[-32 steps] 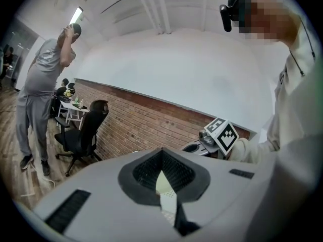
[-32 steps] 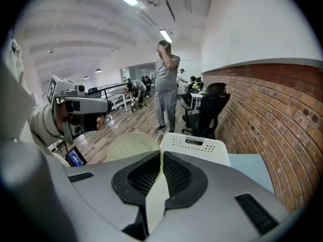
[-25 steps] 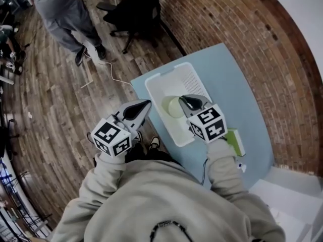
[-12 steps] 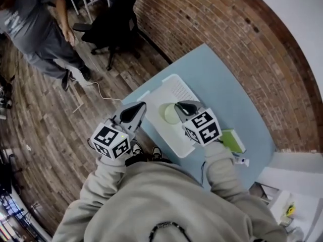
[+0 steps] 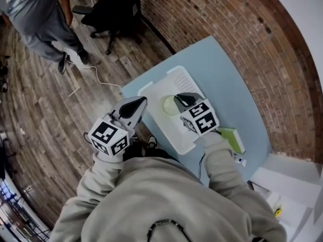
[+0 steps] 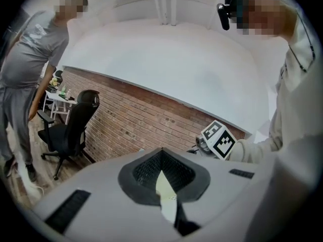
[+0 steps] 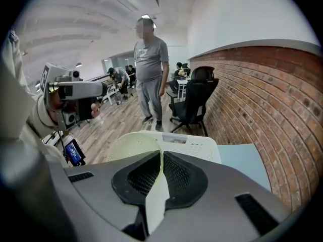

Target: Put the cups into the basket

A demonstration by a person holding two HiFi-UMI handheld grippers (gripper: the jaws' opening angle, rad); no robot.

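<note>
The pale blue table (image 5: 229,79) bears a white basket (image 5: 156,92) and, beside it, a green box (image 5: 233,138).

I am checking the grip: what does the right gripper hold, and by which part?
The right gripper holds the pale cup, pinched by its thin side wall.

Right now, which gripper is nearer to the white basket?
Right. The right gripper hangs over the basket, clamped on the pale green cup by its rim. The left gripper sits outside the basket's left rim, near the table edge.
</note>
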